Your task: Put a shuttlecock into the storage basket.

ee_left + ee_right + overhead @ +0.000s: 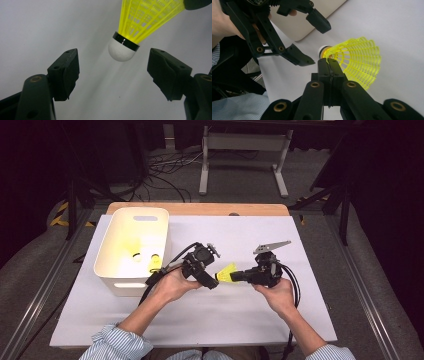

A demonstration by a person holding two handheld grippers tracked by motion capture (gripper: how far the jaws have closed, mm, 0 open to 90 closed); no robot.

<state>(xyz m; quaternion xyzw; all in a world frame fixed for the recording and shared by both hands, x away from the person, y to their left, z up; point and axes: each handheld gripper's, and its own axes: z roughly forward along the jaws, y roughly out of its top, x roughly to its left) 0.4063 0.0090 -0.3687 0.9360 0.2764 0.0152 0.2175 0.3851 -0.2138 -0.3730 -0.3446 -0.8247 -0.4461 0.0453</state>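
Observation:
A yellow plastic shuttlecock (227, 272) with a white cork hangs above the white mat between the two hands. My right gripper (238, 276) is shut on the edge of its skirt, and in the right gripper view the jaws (328, 62) pinch the yellow mesh (358, 60). My left gripper (214, 268) faces it from the left, open. In the left gripper view the cork (121, 51) sits just beyond and between the spread jaws of the left gripper (113, 67), touching neither. The right gripper view shows the left gripper (319, 45) open beside the cork.
A white plastic bin (116, 225) stands at the left on the mat, with yellow shuttlecocks (154, 263) inside. The white mat (250, 315) covers a wooden table (200, 209). Cables trail from both grippers toward the person.

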